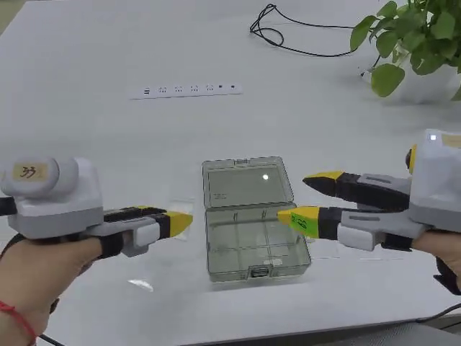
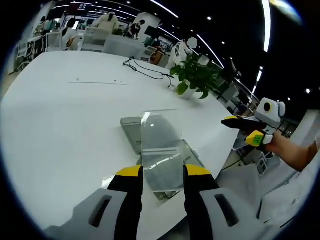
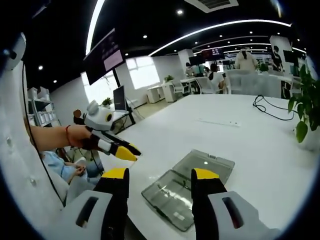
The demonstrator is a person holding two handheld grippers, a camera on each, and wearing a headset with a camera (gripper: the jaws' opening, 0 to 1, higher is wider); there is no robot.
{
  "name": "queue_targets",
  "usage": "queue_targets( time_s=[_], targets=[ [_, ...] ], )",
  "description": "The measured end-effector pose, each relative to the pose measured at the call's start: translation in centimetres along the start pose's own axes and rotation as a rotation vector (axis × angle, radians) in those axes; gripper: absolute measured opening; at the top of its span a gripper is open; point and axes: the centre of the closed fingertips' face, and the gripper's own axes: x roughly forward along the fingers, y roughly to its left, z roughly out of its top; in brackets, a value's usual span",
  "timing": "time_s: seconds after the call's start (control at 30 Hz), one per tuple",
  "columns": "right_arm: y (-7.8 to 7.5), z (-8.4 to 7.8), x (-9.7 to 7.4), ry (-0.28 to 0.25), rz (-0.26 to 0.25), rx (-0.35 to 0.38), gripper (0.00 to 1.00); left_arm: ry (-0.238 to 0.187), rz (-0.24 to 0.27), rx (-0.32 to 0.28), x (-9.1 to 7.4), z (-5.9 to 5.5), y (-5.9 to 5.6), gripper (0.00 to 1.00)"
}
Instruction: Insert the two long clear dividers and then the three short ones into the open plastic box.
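Left gripper (image 2: 160, 174): jaws clamped on clear divider (image 2: 160, 142), left of box (image 1: 229, 272).
Right gripper (image 1: 310, 196): jaws apart, right of box.

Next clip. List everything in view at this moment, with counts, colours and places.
table: one, white, under everything.
plastic box: one, clear grey, table centre, lid laid open behind it.
clear divider: one, transparent, between the jaws of the left gripper.
power strip: one, white, far side of the table.
cable: one, black, far side, beside the plant.
plant: one, green, white pot, far right corner.
left gripper: one, grey with yellow tips, left of the box, shut on the divider.
right gripper: one, same colours, right of the box, jaws apart, nothing held.
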Motion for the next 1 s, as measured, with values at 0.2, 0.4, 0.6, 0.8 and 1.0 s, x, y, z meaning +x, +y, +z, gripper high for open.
queue_targets(
  time_s=[0.2, 0.4, 0.6, 0.8, 1.0],
  targets=[
    [1.2, 0.2, 1.0, 0.009, -0.009, 0.043, 0.41, -0.01, -0.045, 0.027, 1.0, 0.3, -2.4, 0.3],
    [1.4, -0.2, 1.9, 0.014, -0.035, 0.11, 0.28, -0.015, -0.087, 0.056, 1.7, 0.2, -4.3, 0.3],
    [1.2, -0.9, 2.7, 0.024, -0.065, 0.161, 0.23, -0.012, -0.118, 0.076, 2.2, 0.1, -5.7, 0.3],
    [1.2, -1.7, 3.2, 0.049, -0.078, 0.203, 0.19, -0.008, -0.137, 0.095, 2.5, -0.1, -6.3, 0.3],
    [1.4, -2.4, 3.5, 0.067, -0.082, 0.227, 0.16, -0.004, -0.148, 0.103, 2.7, -0.4, -6.8, 0.3]
  ],
)
